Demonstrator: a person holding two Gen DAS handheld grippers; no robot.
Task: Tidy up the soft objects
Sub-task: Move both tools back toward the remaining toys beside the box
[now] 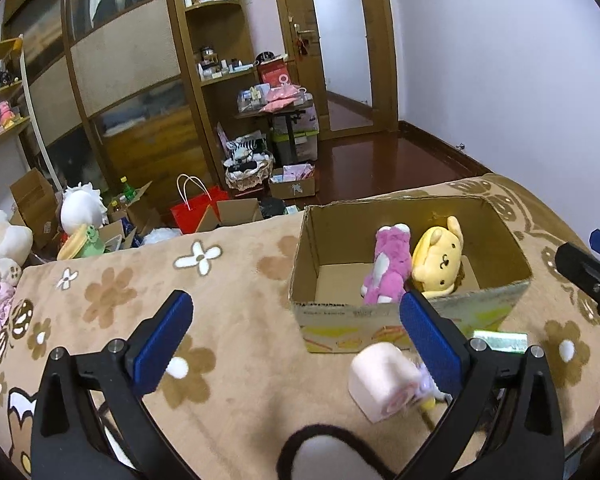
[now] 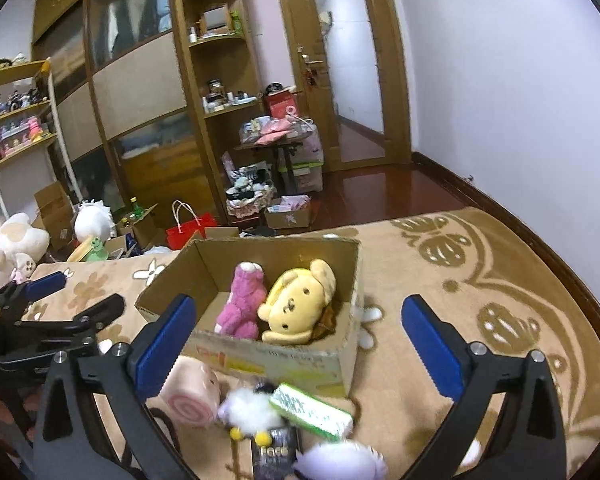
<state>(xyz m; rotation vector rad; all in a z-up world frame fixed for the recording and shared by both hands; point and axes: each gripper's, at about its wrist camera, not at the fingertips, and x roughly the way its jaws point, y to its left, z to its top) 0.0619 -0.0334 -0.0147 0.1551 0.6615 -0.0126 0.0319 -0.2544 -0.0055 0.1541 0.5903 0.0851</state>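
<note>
Left gripper [image 1: 296, 334]: spread wide, nothing in it.
Right gripper [image 2: 298, 338]: spread wide, nothing in it.
Cardboard box [image 2: 260, 360]: on the flowery blanket [image 1: 228, 360], open on top.
Pink plush [image 2: 242, 300]: inside the box.
Yellow dog plush [image 2: 296, 304]: inside, touching the pink one.
Pink roll plush [image 2: 192, 396]: on the blanket, just in front of the box.
</note>
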